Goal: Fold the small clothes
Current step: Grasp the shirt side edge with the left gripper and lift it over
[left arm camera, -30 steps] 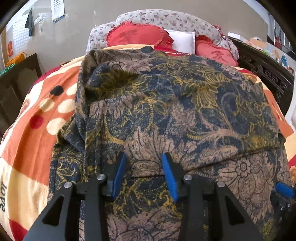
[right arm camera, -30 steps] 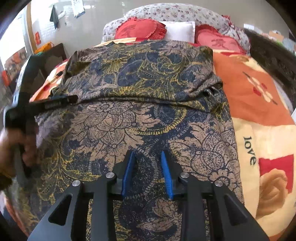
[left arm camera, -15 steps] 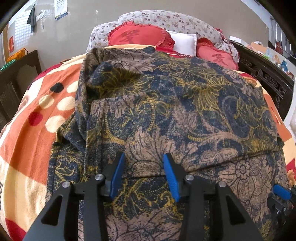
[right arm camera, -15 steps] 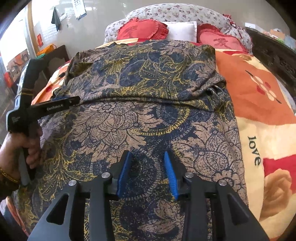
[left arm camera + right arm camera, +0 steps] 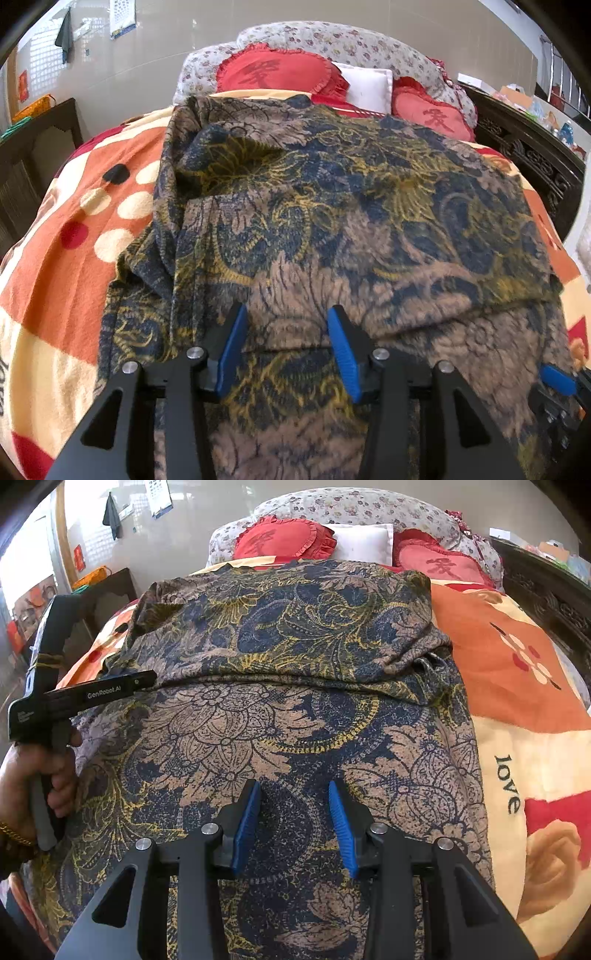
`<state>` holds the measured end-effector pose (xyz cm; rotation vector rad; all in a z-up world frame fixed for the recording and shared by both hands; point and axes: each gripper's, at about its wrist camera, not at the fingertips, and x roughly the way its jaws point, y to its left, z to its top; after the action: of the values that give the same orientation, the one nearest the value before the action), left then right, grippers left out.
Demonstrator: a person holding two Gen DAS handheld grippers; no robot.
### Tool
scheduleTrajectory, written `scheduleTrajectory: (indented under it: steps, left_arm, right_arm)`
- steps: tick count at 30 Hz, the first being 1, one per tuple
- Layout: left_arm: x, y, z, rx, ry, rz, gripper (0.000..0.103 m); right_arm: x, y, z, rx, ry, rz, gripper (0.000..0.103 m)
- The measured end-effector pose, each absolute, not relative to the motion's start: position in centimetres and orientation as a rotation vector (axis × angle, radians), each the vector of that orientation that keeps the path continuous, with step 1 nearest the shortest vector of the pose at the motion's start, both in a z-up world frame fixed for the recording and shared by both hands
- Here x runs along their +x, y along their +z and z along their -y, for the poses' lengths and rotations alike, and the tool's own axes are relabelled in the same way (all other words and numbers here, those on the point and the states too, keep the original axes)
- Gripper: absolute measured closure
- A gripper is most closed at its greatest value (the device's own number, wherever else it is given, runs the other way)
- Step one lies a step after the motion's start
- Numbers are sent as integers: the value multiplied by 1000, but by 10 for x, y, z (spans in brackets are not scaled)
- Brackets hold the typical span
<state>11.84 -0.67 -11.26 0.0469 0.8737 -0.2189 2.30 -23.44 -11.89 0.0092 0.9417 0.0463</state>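
A dark floral garment [image 5: 332,229] in navy, tan and yellow lies spread on the bed, its far half folded over toward me with the fold edge running across. It also fills the right wrist view [image 5: 280,701]. My left gripper [image 5: 286,345] is open and empty, low over the near part of the garment by the fold edge. My right gripper [image 5: 293,821] is open and empty, over the garment's near right part. The left gripper's body and the hand holding it show at the left of the right wrist view [image 5: 55,709].
The garment rests on an orange, cream and red blanket [image 5: 66,266] [image 5: 517,686]. Red heart cushions [image 5: 273,74] and a white pillow [image 5: 362,541] lie at the head. Dark carved wooden bed frame runs along the right [image 5: 532,158]. A dark chair stands at the left [image 5: 33,147].
Both grippers have crept forward and a little lower over the garment. Both stay open. The garment has not moved.
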Motion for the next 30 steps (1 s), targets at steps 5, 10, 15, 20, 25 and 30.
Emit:
scheduleTrajectory:
  steps: [5,10,15,20,25,30]
  left_arm:
    - [89,-65,-57,-70,-338,-907,34]
    - [53,-42,-137,-76,-334,-942,22]
    - [-6,-88,-169,-199,-464,-1159,27]
    - [-62,-106,-167,-250,-550,-1168,29]
    - [-84,-113,-179,-424,-695,-1172,29]
    - [-83,-114,-182,-545,-777,-1207,38]
  right_arm:
    - [23,-119,233,4,41,-941,52]
    - [22,-119,234,19,48,-939,52]
    - [21,-119,238,40,59,-936,52]
    - [21,-118,240,59,68,-935,52]
    - [21,-118,240,57,68,-935,51]
    - [21,-118,240,51,66,-937,51]
